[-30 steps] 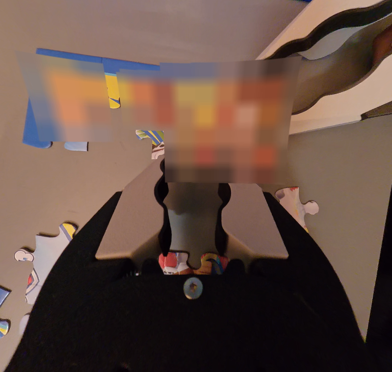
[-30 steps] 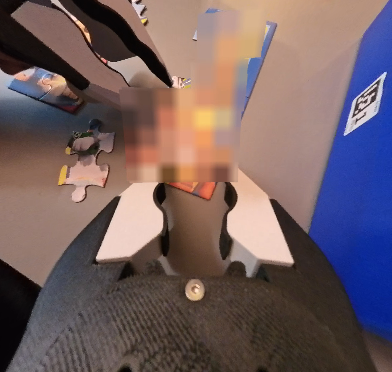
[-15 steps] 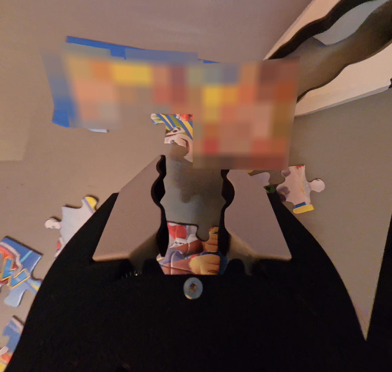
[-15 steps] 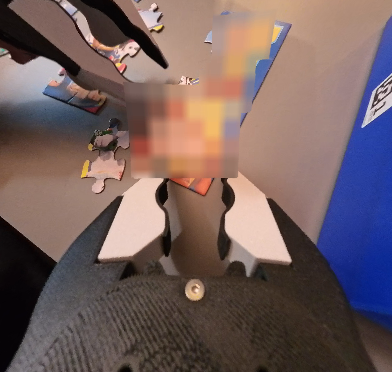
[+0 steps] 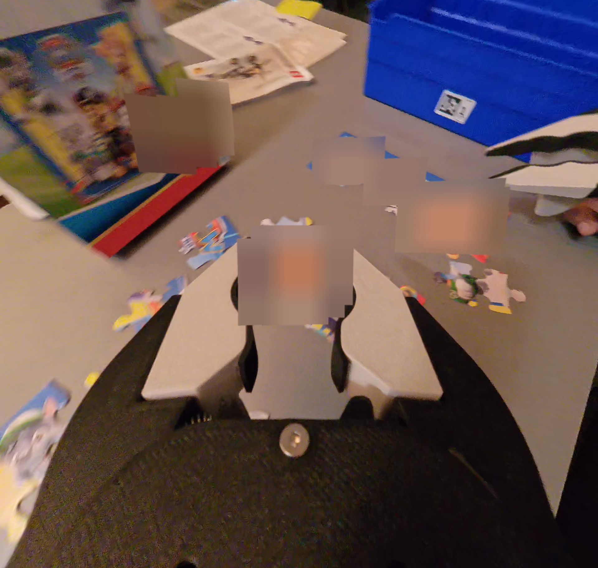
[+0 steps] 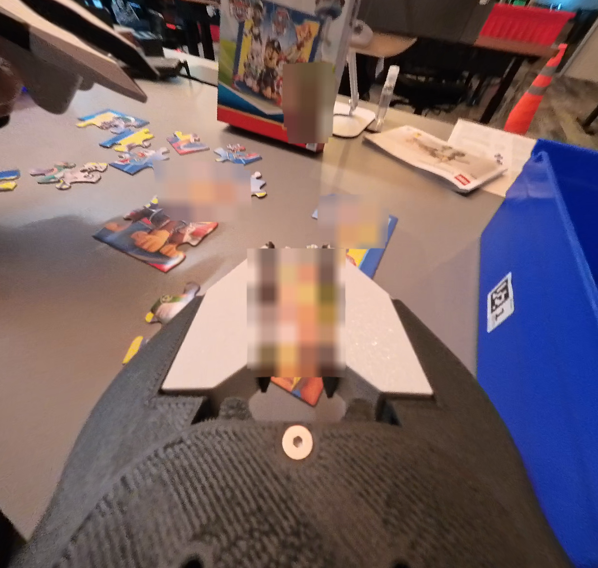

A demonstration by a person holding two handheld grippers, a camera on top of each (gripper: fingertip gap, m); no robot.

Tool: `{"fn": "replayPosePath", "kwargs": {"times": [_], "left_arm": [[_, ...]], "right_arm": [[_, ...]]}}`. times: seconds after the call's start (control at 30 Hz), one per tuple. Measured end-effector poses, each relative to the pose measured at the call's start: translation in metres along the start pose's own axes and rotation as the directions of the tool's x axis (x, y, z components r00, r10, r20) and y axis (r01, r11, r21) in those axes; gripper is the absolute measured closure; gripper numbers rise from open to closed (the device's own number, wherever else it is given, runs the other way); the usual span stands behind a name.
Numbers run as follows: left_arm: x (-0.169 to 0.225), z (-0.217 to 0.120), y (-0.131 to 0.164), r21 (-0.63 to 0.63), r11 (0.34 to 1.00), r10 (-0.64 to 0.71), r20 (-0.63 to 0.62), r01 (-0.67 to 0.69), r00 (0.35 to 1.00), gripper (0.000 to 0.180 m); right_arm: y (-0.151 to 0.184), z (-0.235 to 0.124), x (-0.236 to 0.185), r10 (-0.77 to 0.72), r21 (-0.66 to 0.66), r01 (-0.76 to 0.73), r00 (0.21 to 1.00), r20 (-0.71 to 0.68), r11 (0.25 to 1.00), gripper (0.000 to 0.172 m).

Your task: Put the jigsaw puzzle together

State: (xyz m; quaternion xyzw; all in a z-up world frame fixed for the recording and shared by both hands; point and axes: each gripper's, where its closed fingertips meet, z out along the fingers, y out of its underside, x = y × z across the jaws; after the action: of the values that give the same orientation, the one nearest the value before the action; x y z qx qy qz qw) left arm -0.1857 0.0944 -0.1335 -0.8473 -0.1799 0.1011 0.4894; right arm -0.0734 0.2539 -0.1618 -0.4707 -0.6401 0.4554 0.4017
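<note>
both tipped up off the table (image 5: 291, 125) since before | right gripper (image 6: 296, 261) narrowed, pinching orange puzzle piece (image 6: 299, 387) | left gripper (image 5: 295, 261) spread wide, tips blurred out

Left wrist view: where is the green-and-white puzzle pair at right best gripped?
Probably across the shorter width of the puzzle pair, from straight above. It lies flat and thin on the table, so a sideways approach would find little edge to pinch.
</note>
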Motion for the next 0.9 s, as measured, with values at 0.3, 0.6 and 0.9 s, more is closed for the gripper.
{"fn": "replayPosePath", "kwargs": {"times": [0.3, 0.6, 0.9], "left_arm": [[-0.046, -0.048, 0.054, 0.124, 0.989, -0.106, 0.162, 0.087, 0.981, 0.131], [-0.103, -0.128, 0.073, 0.331, 0.93, -0.248, 0.249, 0.158, 0.936, 0.133], [-0.116, -0.166, 0.072, 0.55, 0.828, -0.286, 0.245, 0.11, 0.926, 0.13]], "right_arm": [[-0.013, 0.035, 0.004, 0.065, 0.019, -0.065, 0.998, 0.005, 0.998, 0.139], [-0.027, 0.043, -0.007, 0.032, 0.094, -0.033, 0.999, 0.007, 0.995, 0.141], [-0.029, 0.037, -0.002, 0.037, 0.119, -0.033, 0.999, -0.033, 0.992, 0.146]]}}
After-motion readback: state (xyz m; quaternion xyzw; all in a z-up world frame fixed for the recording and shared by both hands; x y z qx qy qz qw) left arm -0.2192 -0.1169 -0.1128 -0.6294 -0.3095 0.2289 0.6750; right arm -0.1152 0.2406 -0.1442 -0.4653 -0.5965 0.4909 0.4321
